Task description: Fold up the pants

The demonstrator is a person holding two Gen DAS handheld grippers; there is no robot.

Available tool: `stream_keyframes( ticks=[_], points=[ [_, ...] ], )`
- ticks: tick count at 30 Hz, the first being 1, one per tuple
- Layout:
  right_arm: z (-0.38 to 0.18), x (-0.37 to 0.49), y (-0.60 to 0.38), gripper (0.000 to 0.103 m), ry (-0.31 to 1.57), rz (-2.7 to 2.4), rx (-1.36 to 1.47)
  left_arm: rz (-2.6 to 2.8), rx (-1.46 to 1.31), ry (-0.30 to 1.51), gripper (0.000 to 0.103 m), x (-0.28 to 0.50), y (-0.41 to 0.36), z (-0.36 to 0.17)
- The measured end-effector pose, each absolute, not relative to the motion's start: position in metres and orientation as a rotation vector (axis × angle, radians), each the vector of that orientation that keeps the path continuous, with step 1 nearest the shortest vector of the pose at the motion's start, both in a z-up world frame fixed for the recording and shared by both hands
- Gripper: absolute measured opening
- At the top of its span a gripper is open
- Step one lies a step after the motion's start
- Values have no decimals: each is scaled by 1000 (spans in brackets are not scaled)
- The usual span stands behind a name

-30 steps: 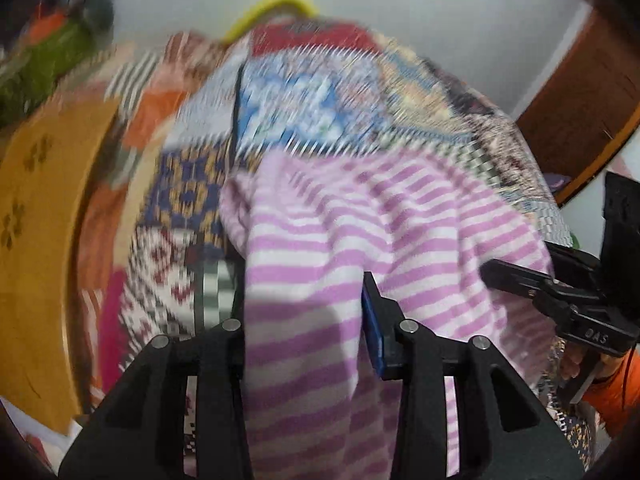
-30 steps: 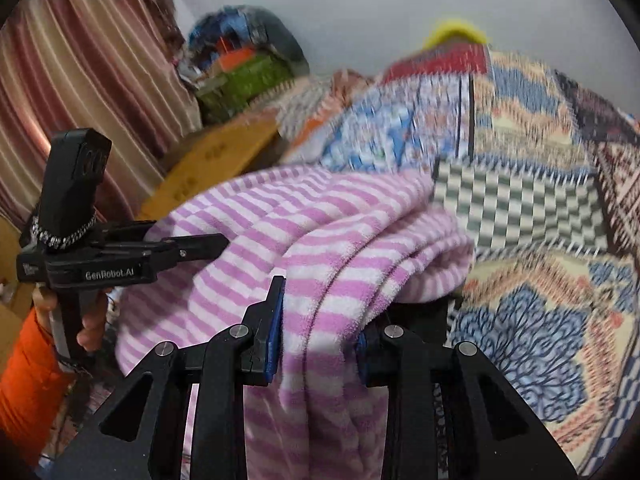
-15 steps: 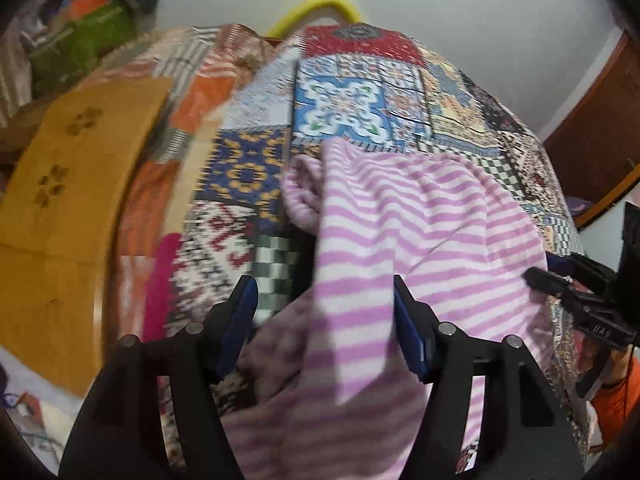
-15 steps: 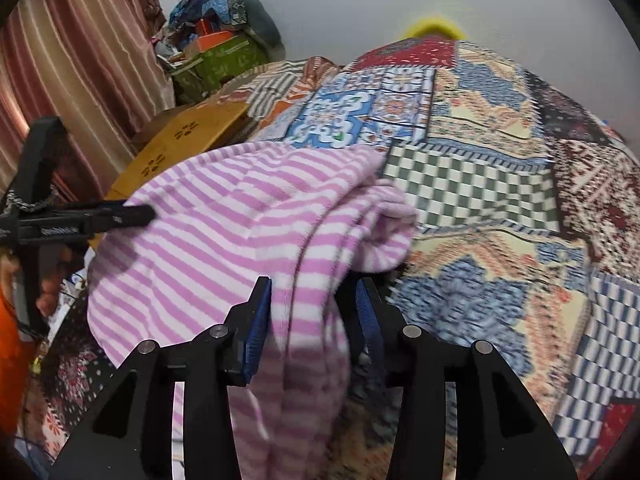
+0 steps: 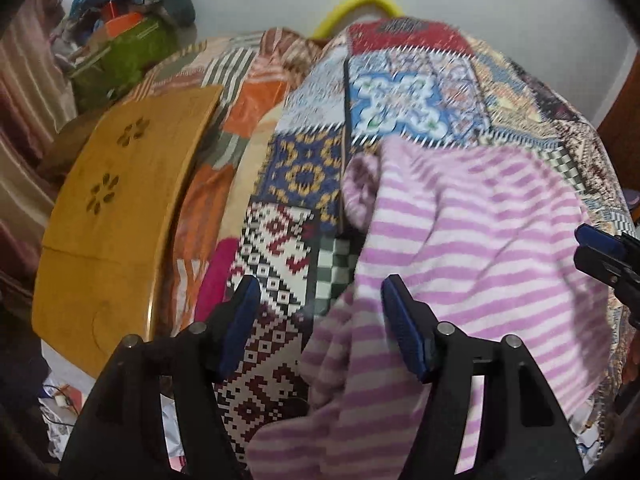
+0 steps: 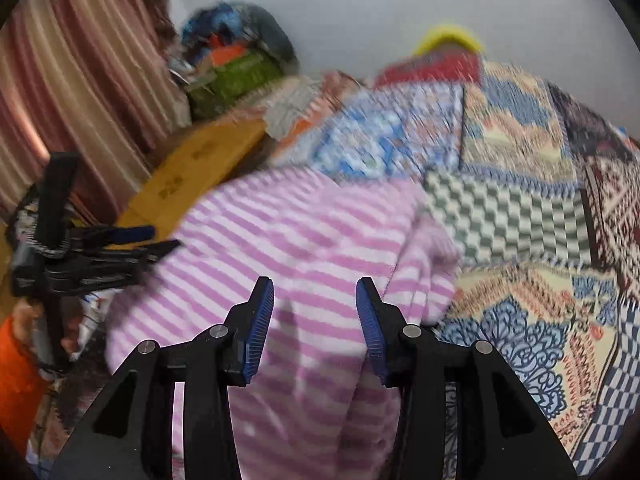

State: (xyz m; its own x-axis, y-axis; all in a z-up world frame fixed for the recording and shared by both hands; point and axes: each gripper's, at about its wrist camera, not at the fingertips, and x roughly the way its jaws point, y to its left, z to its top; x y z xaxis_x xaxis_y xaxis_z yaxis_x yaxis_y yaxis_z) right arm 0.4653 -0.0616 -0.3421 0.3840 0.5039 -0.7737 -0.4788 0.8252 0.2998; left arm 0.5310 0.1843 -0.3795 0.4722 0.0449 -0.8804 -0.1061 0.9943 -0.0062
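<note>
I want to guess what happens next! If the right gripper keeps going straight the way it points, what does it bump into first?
Most likely the striped pants. The right gripper points down at them with its jaws open, and the pink and white cloth fills the gap ahead. The patchwork bedspread lies beneath and beside. Depth is hard to judge here.

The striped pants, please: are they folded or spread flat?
Folded: the pants lie doubled on the quilt, a rounded fold edge showing.

Both wrist cameras look steeply down along their jaws, close over the striped pants (image 5: 472, 240) on the patchwork bed (image 6: 520, 216), the left from the left edge, the right opposite.
</note>
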Motion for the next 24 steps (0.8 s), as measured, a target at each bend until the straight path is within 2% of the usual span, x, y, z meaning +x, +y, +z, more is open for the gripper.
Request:
stream_keyframes(
  ticks=[3,8,14,24],
  points=[
    [-366,473,-71,35,1063,592,-1,74,-126,1089,65,528,194,-391],
    [-360,468,-89,39,1080,552,-18,78,-190,1074,63,520,197,-380],
    [-301,436,-117,39,976,537,-23,36,-242,970,63,483,190,-325],
    [-159,324,-149,43,611,553,-33,-43,-188,683,63,365,144,-186]
  ],
)
